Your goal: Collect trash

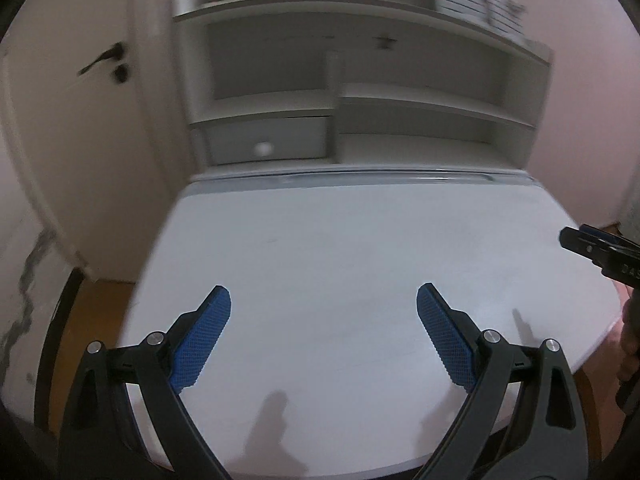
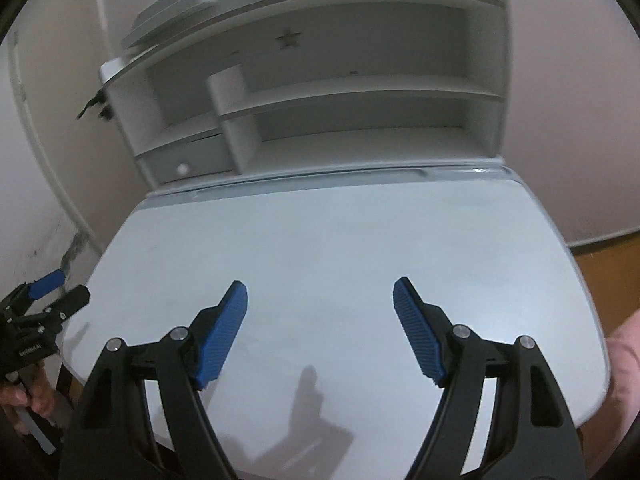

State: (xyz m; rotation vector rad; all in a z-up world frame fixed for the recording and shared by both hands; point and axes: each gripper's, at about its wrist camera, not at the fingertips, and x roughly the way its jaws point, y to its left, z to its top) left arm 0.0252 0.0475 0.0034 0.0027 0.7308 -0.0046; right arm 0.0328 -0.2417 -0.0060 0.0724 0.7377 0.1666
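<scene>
No trash shows in either view. My left gripper (image 1: 324, 290) hovers open over the near part of a white desk top (image 1: 340, 232), with only bare surface between its blue pads. My right gripper (image 2: 320, 283) is open too, above the same desk top (image 2: 320, 240), and holds nothing. Each gripper appears at the edge of the other's view: the right gripper (image 1: 584, 240) at the far right, the left gripper (image 2: 72, 285) at the lower left, held in a hand. Both views are blurred by motion.
A white shelf unit (image 1: 360, 100) stands at the back of the desk, with a small drawer (image 1: 264, 140) at its lower left. A door with a dark handle (image 1: 104, 60) is on the left. Wooden floor (image 2: 608, 272) shows past the desk edges.
</scene>
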